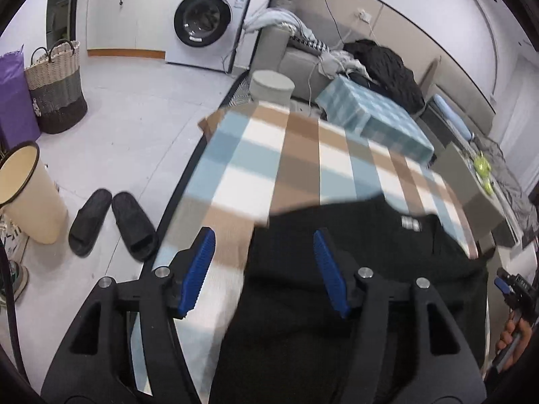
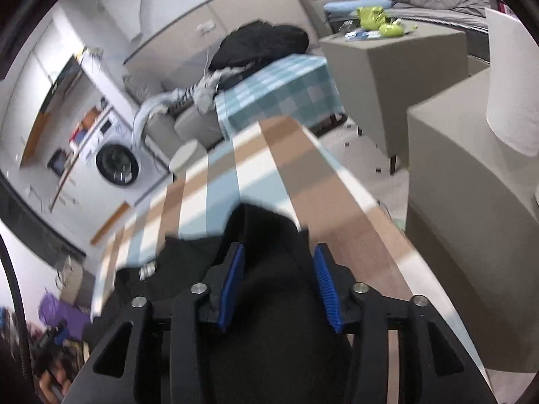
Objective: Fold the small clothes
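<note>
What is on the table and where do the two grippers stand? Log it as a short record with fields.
surface: table under a checked cloth of blue, tan and white
garment: black garment lying on the cloth, white label at its neck
left gripper: jaws open over the garment's left edge, pads not pressing on it
right gripper: jaws open, black fabric between them, pads apart from it
floor at left: pair of black slippers, woven laundry basket
background: washing machine
</note>
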Demonstrator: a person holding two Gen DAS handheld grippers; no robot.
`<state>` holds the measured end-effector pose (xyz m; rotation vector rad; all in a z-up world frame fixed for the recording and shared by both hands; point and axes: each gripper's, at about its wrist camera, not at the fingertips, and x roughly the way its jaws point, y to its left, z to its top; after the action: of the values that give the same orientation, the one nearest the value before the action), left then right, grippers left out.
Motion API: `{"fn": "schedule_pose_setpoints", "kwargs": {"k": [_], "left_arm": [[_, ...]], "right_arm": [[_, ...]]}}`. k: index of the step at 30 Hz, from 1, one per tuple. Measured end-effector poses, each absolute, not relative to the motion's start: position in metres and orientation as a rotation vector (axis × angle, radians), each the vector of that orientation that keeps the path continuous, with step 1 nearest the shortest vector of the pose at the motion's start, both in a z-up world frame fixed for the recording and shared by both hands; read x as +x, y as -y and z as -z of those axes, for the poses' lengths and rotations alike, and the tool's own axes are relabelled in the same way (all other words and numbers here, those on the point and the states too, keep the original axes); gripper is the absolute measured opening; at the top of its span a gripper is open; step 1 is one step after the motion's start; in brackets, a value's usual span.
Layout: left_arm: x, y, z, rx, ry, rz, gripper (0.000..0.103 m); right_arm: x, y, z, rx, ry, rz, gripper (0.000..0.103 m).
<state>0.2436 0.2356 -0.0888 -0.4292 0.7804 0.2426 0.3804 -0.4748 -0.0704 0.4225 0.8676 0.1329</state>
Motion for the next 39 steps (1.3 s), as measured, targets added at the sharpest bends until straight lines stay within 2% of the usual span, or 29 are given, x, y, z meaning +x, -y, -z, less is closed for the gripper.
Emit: {"fn": "schedule_pose_setpoints", "kwargs": {"k": [4,8,22,24,26,29,39], "left_arm": [[0.211,-0.212,0.107,-0.395,-0.830,-0.227,0.059],[0.195,-0.186,0.129,-0.351,-0.903,-0.193,0.059],[0.198,-0.142,0.150,-0.196,-0.959,-0.173,0.059],[0.198,-0.142,0.150,-0.194,-0.957,-0.163,0.056],[0.197,-0.140,0.150,-0.183,-0.960,-0.154,0.054],[0.195,-0.137,0.150,-0.171,-0.965,-0.148,0.053],[0.172,-0.116,0.148,-0.151,-0.970,-0.120,0.053]], "right_arm": [[0.346,0.472,0.083,0.345,-0.936,-0.175,0.060],[0.319,0.462,0.095,0.230,-0.984,-0.229,0.066],[0.304,0.445,0.113,0.079,-0.997,-0.218,0.065],[0.303,0.437,0.116,-0.006,-0.989,-0.176,0.058],[0.302,0.433,0.116,-0.038,-0.985,-0.184,0.041],[0.298,0.428,0.118,-0.060,-0.983,-0.192,0.034],[0.286,0.430,0.120,-0.078,-0.987,-0.208,0.033]]}}
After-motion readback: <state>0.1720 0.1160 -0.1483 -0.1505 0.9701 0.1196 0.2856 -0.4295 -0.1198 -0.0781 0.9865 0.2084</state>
